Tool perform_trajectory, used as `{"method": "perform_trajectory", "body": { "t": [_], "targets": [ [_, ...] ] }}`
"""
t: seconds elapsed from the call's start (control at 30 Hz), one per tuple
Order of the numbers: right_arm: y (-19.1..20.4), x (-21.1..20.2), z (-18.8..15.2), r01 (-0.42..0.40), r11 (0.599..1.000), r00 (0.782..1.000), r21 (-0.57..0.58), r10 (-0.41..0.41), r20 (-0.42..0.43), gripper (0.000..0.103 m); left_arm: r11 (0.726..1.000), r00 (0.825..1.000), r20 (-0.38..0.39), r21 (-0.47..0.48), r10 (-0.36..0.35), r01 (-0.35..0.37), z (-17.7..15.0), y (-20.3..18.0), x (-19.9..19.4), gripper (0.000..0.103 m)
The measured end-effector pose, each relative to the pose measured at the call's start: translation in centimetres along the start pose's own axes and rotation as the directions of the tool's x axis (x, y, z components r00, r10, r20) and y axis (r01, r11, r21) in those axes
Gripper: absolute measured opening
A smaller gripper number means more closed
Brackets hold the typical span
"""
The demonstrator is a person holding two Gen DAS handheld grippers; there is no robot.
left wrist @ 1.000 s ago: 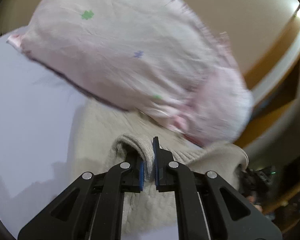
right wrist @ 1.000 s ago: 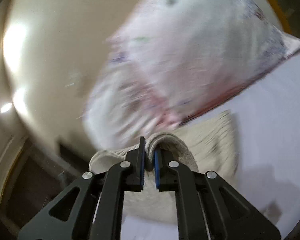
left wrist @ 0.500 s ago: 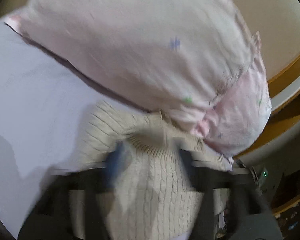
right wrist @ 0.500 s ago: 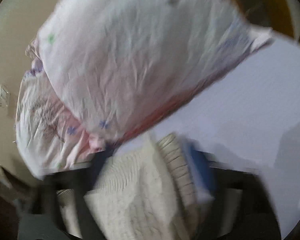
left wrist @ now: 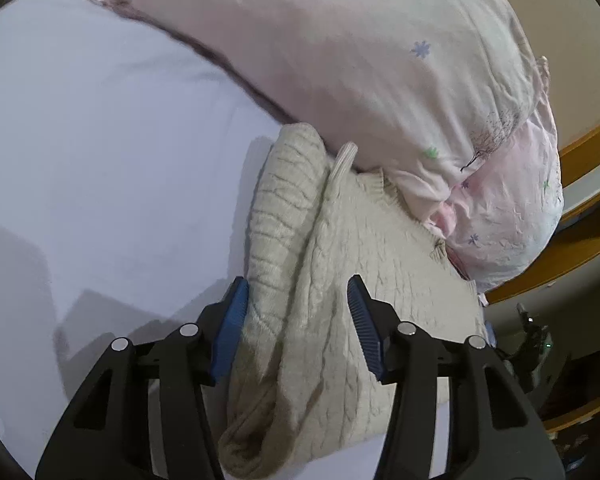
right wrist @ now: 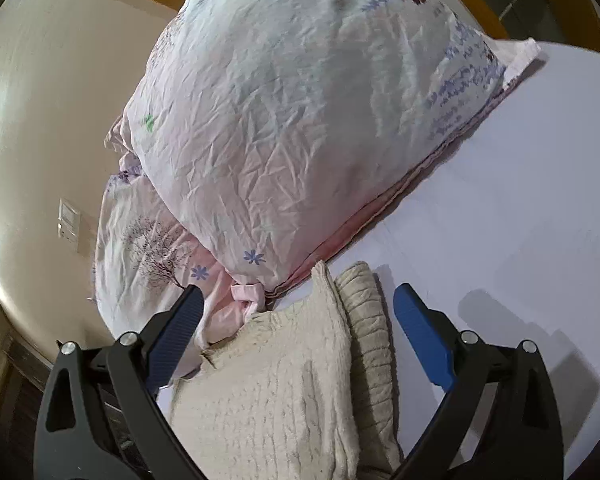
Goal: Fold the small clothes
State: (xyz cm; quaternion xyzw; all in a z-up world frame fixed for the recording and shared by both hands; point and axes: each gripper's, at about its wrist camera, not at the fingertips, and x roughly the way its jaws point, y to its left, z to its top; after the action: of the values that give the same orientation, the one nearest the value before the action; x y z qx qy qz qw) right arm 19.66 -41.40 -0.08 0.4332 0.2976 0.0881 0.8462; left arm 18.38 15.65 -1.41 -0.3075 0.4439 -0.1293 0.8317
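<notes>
A cream cable-knit sweater [left wrist: 340, 288] lies folded on the pale sheet, its far end touching the pink pillow. In the left wrist view my left gripper [left wrist: 298, 294] is open, its blue pads either side of the sweater's thick folded edge, not gripping it. In the right wrist view the sweater [right wrist: 284, 384] lies under and between my right gripper [right wrist: 298, 300], which is wide open and holds nothing. The sweater's ribbed edge [right wrist: 364, 320] lies along the right side of the fold.
A large pink flowered pillow [left wrist: 360, 60] leans behind the sweater; it fills the right wrist view's middle [right wrist: 300, 120]. The pale lilac bedsheet [left wrist: 100, 160] stretches left. A wooden bed frame [left wrist: 580, 240] and cream wall [right wrist: 40, 120] lie beyond the bed edge.
Both grippers were shut on the sweater's ribbed edge a second ago. They have opened and let it go, and the sweater now lies folded on the sheet.
</notes>
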Motion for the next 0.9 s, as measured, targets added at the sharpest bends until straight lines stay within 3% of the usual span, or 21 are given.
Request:
{"method": "perform_trajectory", "body": {
  "t": [0.07, 0.13, 0.27, 0.33, 0.43, 0.47, 0.5, 0.57, 0.67, 0.7, 0.73, 0.77, 0.83, 0.87, 0.9],
  "targets": [
    [-0.4, -0.2, 0.0, -0.021, 1.000, 1.000, 0.018, 0.021, -0.012, 0.096, 1.000, 0.999, 0.032, -0.008, 0.013, -0.012, -0.4, -0.2, 0.0, 0.050],
    [-0.7, -0.1, 0.0, -0.050, 0.998, 0.998, 0.039, 0.051, -0.036, 0.096, 0.999, 0.999, 0.032, -0.045, 0.008, -0.007, -1.0, 0.0, 0.5, 0.027],
    [-0.8, 0.5, -0.1, -0.070, 0.996, 0.993, 0.055, 0.075, -0.088, 0.096, 0.979, 0.993, 0.040, -0.168, -0.112, 0.117, -1.8, -0.1, 0.4, 0.018],
    [-0.8, 0.3, 0.1, -0.083, 0.995, 0.992, 0.055, 0.088, -0.091, 0.096, 0.953, 0.972, 0.070, -0.192, -0.225, 0.234, -1.4, -2.0, -0.6, 0.017],
    [-0.6, -0.1, 0.4, -0.113, 0.992, 0.990, 0.059, 0.118, -0.077, 0.096, 0.929, 0.935, 0.082, -0.112, -0.346, 0.354, -0.8, -7.6, -1.0, 0.016],
    [-0.5, -0.4, 0.5, -0.124, 0.991, 0.990, 0.056, 0.127, -0.067, 0.096, 0.903, 0.905, 0.056, -0.063, -0.422, 0.425, -0.8, -11.2, -0.2, 0.016],
    [-0.4, -0.6, 0.6, -0.123, 0.991, 0.990, 0.053, 0.126, -0.058, 0.096, 0.884, 0.885, 0.034, -0.040, -0.465, 0.466, -0.9, -13.3, 0.5, 0.016],
    [-0.4, -1.2, 1.0, -0.115, 0.993, 0.993, 0.039, 0.116, -0.034, 0.096, 0.828, 0.826, -0.052, -0.005, -0.561, 0.561, -1.8, -18.8, 3.8, 0.016],
    [-1.2, -1.5, 1.6, -0.095, 0.994, 0.995, 0.048, 0.096, -0.019, 0.096, 0.769, 0.732, -0.242, -0.130, -0.636, 0.626, -4.1, -24.9, 12.0, 0.021],
    [-1.7, -1.6, 1.8, -0.088, 0.994, 0.996, 0.064, 0.089, -0.021, 0.096, 0.738, 0.676, -0.300, -0.217, -0.673, 0.639, -5.1, -26.0, 14.8, 0.021],
    [-2.2, -1.6, 1.9, -0.081, 0.994, 0.996, 0.075, 0.083, -0.025, 0.096, 0.689, 0.602, -0.338, -0.291, -0.724, 0.664, -6.0, -26.8, 16.6, 0.021],
    [-2.5, -1.6, 2.1, -0.072, 0.994, 0.997, 0.082, 0.075, -0.032, 0.096, 0.678, 0.580, -0.355, -0.306, -0.733, 0.669, -6.3, -27.2, 17.0, 0.021],
    [-3.3, -1.8, 2.5, -0.065, 0.993, 0.996, 0.099, 0.070, -0.047, 0.096, 0.693, 0.606, -0.350, -0.231, -0.714, 0.683, -6.0, -27.2, 15.7, 0.021],
    [-3.5, -1.8, 2.7, -0.068, 0.992, 0.996, 0.107, 0.074, -0.055, 0.096, 0.709, 0.638, -0.332, -0.165, -0.695, 0.686, -5.2, -26.7, 14.2, 0.021],
    [-3.9, -1.7, 2.9, -0.081, 0.990, 0.993, 0.119, 0.091, -0.077, 0.096, 0.738, 0.687, -0.298, -0.101, -0.662, 0.667, -4.4, -25.7, 12.4, 0.022]
  ]
}}
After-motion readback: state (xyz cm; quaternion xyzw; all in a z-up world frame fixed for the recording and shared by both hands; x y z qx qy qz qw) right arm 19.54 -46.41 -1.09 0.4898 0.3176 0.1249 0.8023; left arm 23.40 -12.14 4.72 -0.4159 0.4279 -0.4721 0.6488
